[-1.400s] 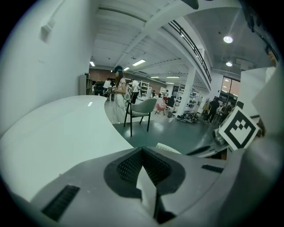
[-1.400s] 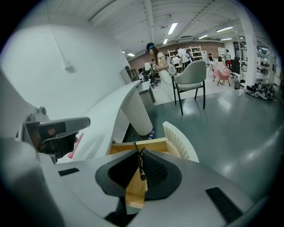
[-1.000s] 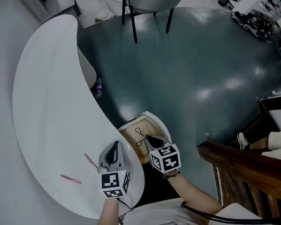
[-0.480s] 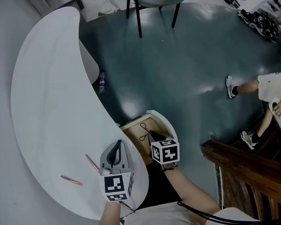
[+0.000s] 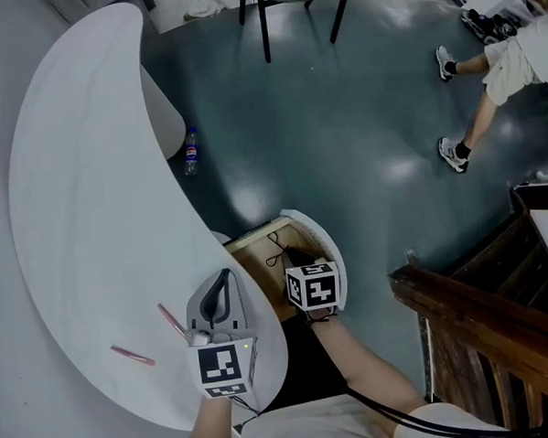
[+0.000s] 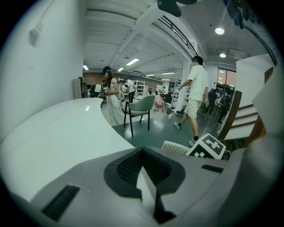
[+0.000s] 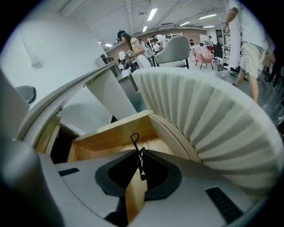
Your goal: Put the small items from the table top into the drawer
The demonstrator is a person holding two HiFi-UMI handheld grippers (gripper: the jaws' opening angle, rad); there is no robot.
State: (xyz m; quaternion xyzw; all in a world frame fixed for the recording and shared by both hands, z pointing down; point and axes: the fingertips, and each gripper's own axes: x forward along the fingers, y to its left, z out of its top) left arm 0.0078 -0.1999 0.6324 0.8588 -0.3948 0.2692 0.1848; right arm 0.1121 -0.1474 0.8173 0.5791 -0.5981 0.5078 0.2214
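You stand over a glossy dark teal floor (image 5: pixel 360 117), a chair (image 6: pixel 140 106) ahead. A dark wooden railing (image 5: pixel 462 315) sits at your right; strip lights (image 6: pixel 132 61) line the ceiling.

The curved table top (image 5: pixel 82 224) fills the left of the head view in plain white, with a pink stick (image 5: pixel 133 355) and a second pink stick (image 5: pixel 172 320) at lower left. The floor (image 5: pixel 342 118) is dark teal with pale glossy glints. At lower centre the drawer (image 5: pixel 329 252) has a white ribbed front and pale honey wood inside. The left gripper (image 5: pixel 226 278) and right gripper (image 5: pixel 290 257) are light grey with black pads; the left cube (image 5: pixel 222 367) and right cube (image 5: pixel 312 287) bear black-and-white square markers. The wire clip (image 7: pixel 138 155) is black. The bottle (image 5: pixel 190 154) at upper left has a blue label. The railing (image 5: pixel 472 327) at lower right is dark brown
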